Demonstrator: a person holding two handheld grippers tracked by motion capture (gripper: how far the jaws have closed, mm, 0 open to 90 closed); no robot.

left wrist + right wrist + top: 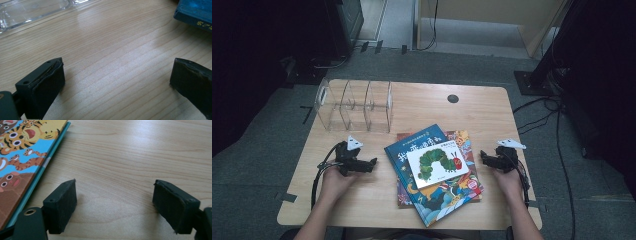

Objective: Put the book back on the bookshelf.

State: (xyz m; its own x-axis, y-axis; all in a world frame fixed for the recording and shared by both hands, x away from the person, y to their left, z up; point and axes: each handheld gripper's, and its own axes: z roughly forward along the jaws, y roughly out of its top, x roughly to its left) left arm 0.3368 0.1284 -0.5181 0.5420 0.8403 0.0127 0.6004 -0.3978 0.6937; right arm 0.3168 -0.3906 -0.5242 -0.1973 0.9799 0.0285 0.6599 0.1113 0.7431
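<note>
A stack of three picture books lies in the middle of the wooden table (422,105): a small white caterpillar book (437,164) on top, a dark blue book (432,175) under it, and a colourful animal book (462,142) at the bottom. My left gripper (373,163) rests on the table left of the stack, open, with bare wood between its jaws (117,77); the blue book's edge (195,13) shows at upper right. My right gripper (482,157) sits right of the stack, open and holding nothing (115,195), with the animal book's cover (22,147) on its left.
A clear plastic file rack (354,105) with several slots stands at the table's back left; its base (30,11) lies beyond the left jaws. A round cable hole (453,98) sits near the back edge. Cables (557,130) trail on the floor at the right.
</note>
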